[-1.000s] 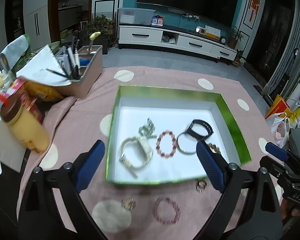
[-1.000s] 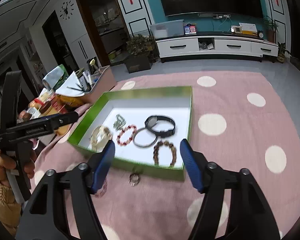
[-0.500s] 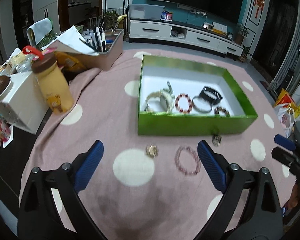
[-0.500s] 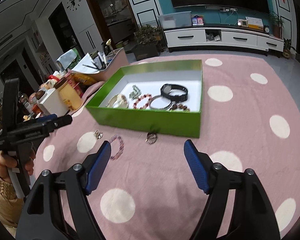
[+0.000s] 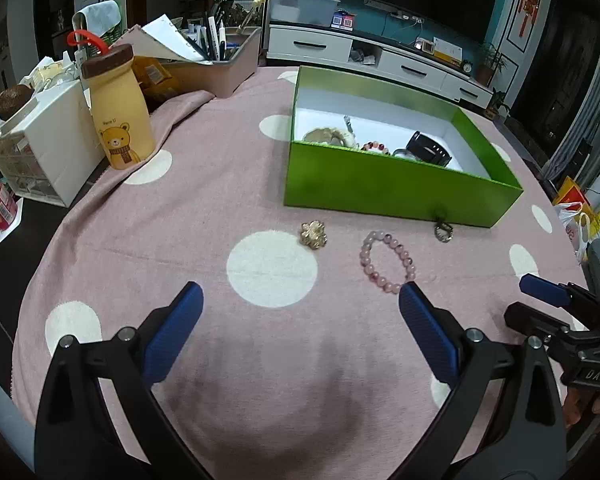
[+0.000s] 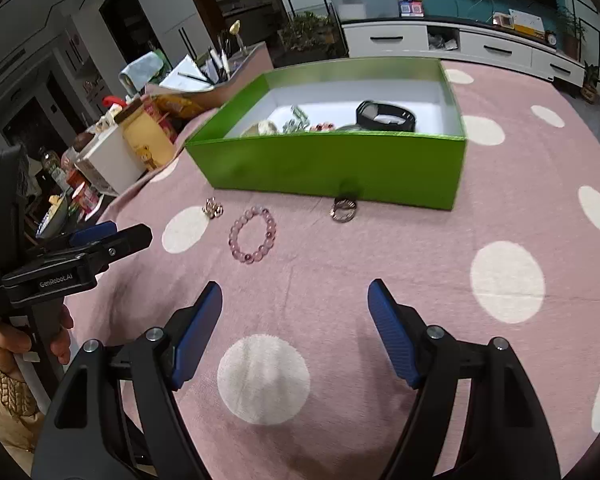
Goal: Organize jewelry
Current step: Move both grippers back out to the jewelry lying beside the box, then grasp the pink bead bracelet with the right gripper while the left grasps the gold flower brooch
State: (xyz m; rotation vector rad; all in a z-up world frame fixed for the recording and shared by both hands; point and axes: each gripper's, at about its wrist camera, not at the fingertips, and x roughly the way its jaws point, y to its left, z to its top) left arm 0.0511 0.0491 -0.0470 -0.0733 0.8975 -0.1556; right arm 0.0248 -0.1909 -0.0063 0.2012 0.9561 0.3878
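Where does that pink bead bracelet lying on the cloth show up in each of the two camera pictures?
Left wrist view: the bracelet lies right of centre on the cloth, just beyond the right-hand finger's tip.
Right wrist view: the bracelet lies left of centre, midway up the picture.
Shared landmark: the green box stands behind it in both, with a small ring against its front wall.

Bear bottle [image 5: 118, 114] nr pen organizer [image 5: 220, 66], TV stand [image 5: 380, 56] behind.
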